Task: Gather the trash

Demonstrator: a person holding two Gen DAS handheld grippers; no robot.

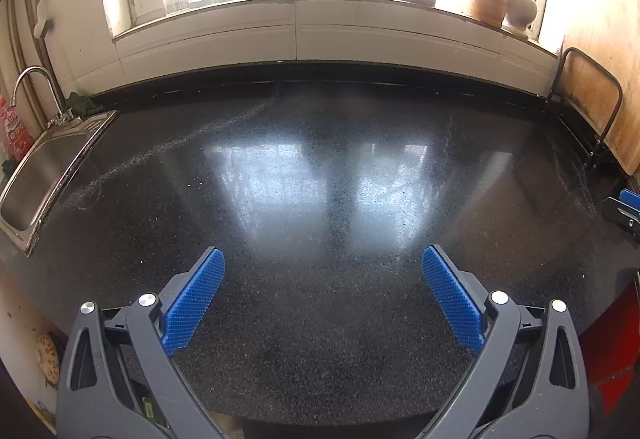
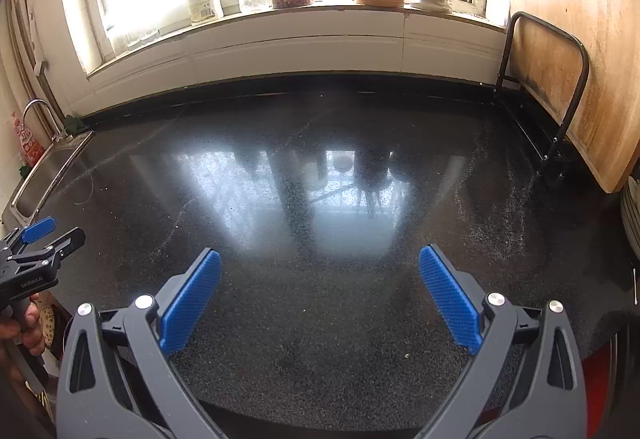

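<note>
Left wrist view: left hand-held gripper (image 1: 323, 291) wide, empty; right hand-held gripper (image 2: 320, 293) likewise. Dark desk (image 2: 320, 207) shows no obvious trash; scan edges before reaching.

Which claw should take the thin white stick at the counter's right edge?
Right. The white stick lies just right of the open right claw; the left claw sits far across, near the sink.

There's a thin white swab-like stick (image 2: 635, 286) lying flat at the black speckled countertop's (image 2: 320, 319) right edge, and a tiny pale crumb (image 2: 406, 355) near its front edge.
</note>
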